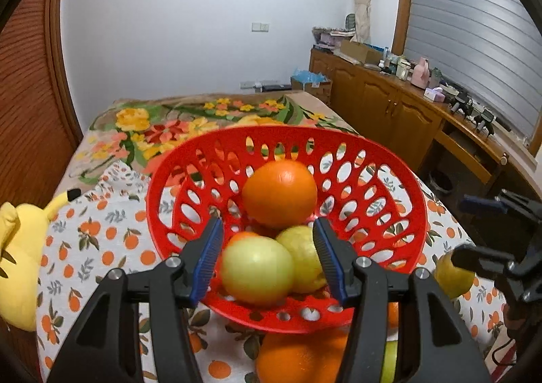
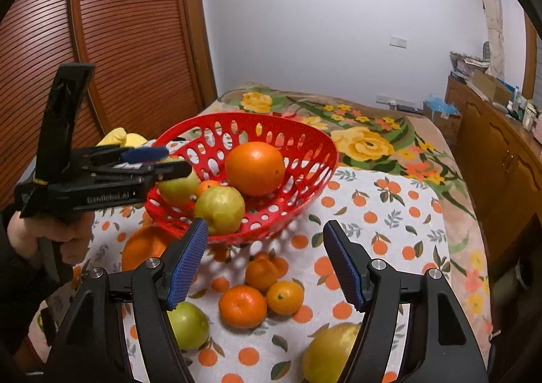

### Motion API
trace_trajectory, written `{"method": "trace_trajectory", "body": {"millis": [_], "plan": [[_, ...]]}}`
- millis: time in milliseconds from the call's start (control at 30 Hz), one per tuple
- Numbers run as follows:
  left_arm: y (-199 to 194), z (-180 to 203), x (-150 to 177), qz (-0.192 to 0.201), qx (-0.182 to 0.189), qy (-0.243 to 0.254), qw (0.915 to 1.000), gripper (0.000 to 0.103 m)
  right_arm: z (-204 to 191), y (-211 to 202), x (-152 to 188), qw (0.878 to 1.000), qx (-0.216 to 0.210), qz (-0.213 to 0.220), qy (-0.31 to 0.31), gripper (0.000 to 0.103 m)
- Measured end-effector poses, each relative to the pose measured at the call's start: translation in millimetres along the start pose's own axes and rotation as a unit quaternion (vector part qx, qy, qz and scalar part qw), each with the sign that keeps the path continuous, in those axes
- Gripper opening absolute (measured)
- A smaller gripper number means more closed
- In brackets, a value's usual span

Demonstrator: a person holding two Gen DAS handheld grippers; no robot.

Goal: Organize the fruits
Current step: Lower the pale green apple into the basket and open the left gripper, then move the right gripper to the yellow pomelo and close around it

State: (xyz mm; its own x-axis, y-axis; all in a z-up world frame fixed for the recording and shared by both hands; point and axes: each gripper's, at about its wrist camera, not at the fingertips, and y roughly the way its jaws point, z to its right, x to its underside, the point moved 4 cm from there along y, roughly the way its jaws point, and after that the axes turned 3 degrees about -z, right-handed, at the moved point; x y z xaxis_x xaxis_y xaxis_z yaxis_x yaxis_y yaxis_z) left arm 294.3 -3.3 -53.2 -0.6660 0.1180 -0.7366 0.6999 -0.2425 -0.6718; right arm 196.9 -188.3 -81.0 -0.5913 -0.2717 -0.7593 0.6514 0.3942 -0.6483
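The red basket [image 2: 315, 146] sits on the orange-print cloth [image 2: 389, 234] and holds four fruits: one large orange [image 2: 254, 168], two yellow-green fruits [image 2: 220, 210] and one small tangerine [image 2: 208, 186] tucked between them. Loose on the cloth in front of it lie six more: a second large orange [image 2: 145, 247] beside the basket's left wall, three small tangerines [image 2: 242, 306] in a cluster, one green fruit [image 2: 188, 325] and one yellow fruit [image 2: 330, 352] nearest the camera. One yellow plush toy [image 1: 20, 247] lies at the cloth's left edge.

The left tool [image 1: 268, 224] hangs over the basket's near rim, narrowly parted. Its blue pads flank the nearer yellow-green fruit [image 1: 255, 269] with a visible gap on each side, so it grips nothing; the fruit rests in the basket. A hand [image 2: 50, 234] holds this tool by its grip.

The right tool [image 2: 267, 224] stands about half open above the cloth, just in front of the basket, with nothing between its pads and touching nothing.
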Motion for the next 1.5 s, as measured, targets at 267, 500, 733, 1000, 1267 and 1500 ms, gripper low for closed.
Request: {"method": "trace_trajectory", "body": {"millis": [267, 500, 733, 1000, 1267, 1500], "plan": [[-35, 8, 5, 0.031, 0.024, 0.001, 0.9992, 0.069, 6, -17, 18, 1.0, 0.011, 0.011, 0.018, 0.072], [-58, 15, 21, 0.041, 0.03, 0.003, 0.9987, 0.075, 13, -33, 35, 0.999, 0.022, 0.015, 0.031, 0.073], [-64, 17, 43, 0.037, 0.03, -0.002, 0.9989, 0.086, 22, -40, 55, 0.998, 0.029, 0.015, 0.045, 0.075], [-61, 17, 67, 0.02, 0.034, -0.008, 0.9992, 0.086, 33, -35, 76, 0.998, 0.038, -0.001, 0.056, 0.076], [-55, 21, 81, 0.007, 0.038, -0.008, 0.9992, 0.086, 44, -27, 92, 0.996, 0.045, -0.014, 0.076, 0.076], [-48, 27, 88, -0.004, 0.041, -0.01, 0.9991, 0.086, 50, -15, 103, 0.995, 0.045, -0.032, 0.086, 0.076]]}}
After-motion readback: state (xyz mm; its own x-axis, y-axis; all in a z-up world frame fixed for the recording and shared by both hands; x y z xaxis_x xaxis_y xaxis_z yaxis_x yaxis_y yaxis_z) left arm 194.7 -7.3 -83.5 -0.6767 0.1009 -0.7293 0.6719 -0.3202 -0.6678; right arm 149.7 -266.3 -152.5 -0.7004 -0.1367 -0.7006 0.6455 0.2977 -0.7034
